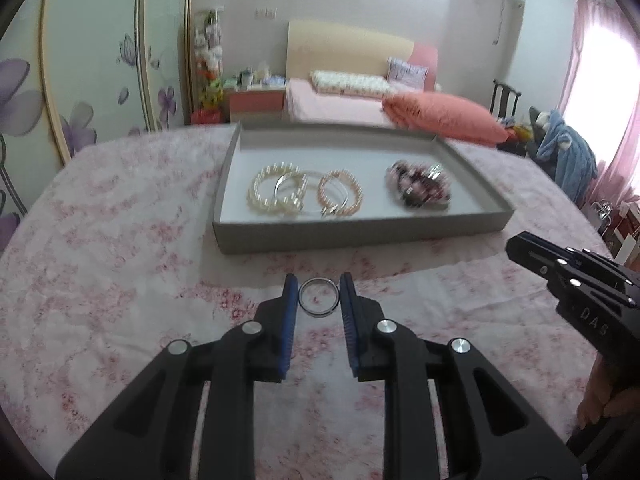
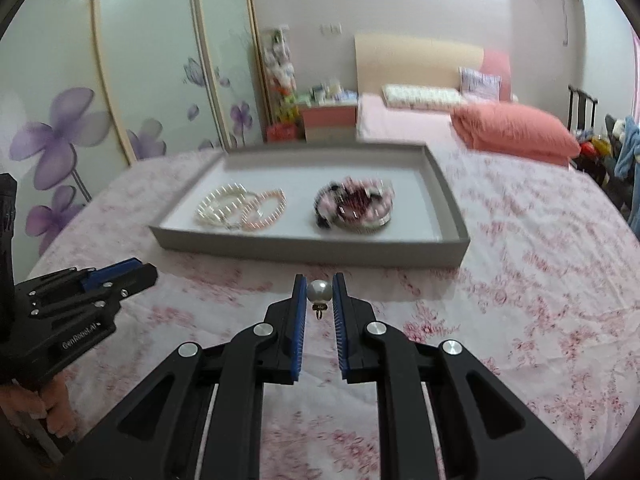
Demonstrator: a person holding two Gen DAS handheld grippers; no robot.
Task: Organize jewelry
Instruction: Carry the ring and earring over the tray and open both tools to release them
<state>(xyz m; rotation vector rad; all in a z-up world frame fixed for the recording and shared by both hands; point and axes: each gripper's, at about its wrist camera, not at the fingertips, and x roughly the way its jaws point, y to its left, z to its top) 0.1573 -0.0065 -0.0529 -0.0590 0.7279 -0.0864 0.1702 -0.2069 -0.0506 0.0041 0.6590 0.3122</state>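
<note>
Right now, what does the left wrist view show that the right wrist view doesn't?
Only the left wrist view shows the silver ring pinched between the left gripper fingers. Only the right wrist view shows the pearl earring held in the right gripper. Both show the grey tray with pearl bracelets and a dark beaded pile on the floral cloth.

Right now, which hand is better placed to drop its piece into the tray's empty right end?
Probably the right. The right gripper, shut on the white pearl earring, faces the grey cardboard tray's bare right end. The left gripper, holding the silver ring, sits nearer the bracelets.
</note>
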